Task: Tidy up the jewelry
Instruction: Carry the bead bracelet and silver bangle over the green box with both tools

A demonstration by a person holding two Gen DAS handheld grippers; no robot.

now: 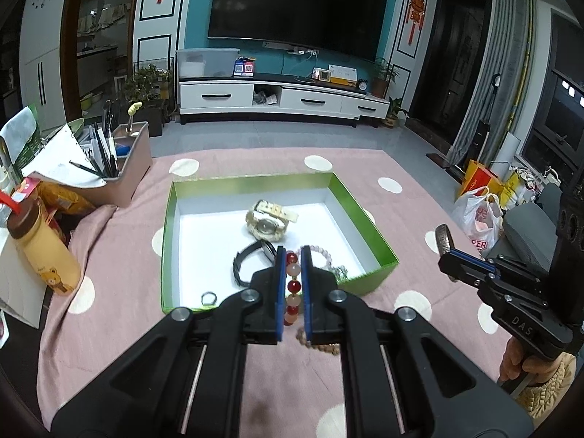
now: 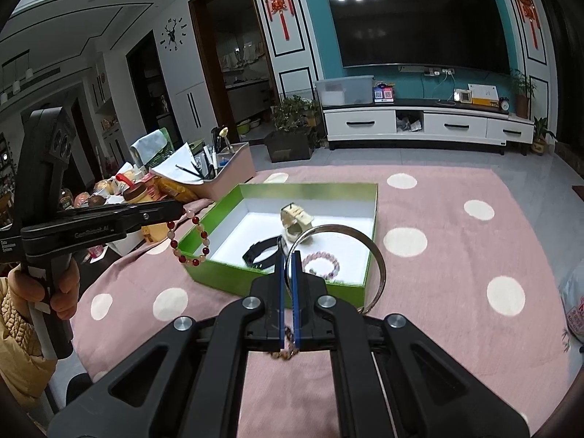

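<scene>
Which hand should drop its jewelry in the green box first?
Probably left. The left gripper holds the red bead bracelet beside the box's near edge. The right gripper with its silver bangle looks further back.

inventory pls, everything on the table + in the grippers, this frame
green box: 1, green walls, white floor, open, on the cloth
cream watch: 1, in the box, toward the back
black band: 1, in the box, near the front
pink bead bracelet: 1, in the box, front right corner
small ring: 1, silver, in the box, front left
red bead bracelet: 1, red and peach, hanging from the left gripper
silver bangle: 1, held in the right gripper
tablecloth: 1, pink, cream dots
desk organizer: 1, tan, pens inside, left of the box
yellow bottle: 1, brown cap, table's left edge
left gripper: fingers shut on the red bead bracelet
right gripper: fingers shut on the silver bangle
</scene>
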